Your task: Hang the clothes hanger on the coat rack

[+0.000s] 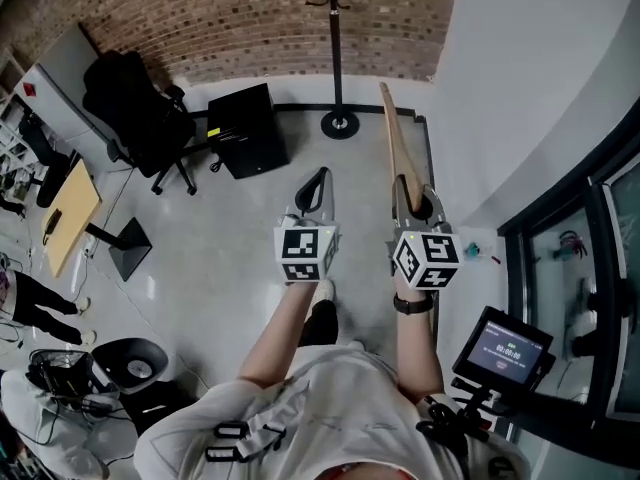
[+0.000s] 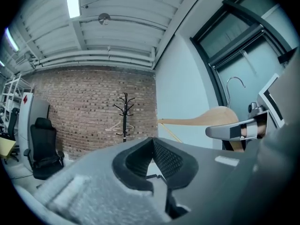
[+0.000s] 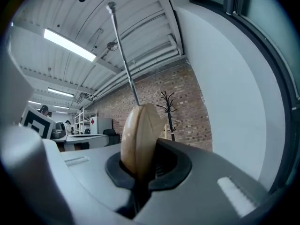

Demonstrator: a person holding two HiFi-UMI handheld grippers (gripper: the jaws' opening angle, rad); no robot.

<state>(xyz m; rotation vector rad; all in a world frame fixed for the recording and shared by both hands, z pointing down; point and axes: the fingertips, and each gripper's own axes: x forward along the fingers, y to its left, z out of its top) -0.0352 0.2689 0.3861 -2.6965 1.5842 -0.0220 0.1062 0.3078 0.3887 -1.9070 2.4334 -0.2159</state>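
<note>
brick wall ahead, right claw clamps hanger.

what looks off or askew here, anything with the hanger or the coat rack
Nothing stands out. The wooden hanger is clamped in the right tongs with its hook up. The coat rack stands upright by the brick wall. The left tongs are shut and empty.
</note>
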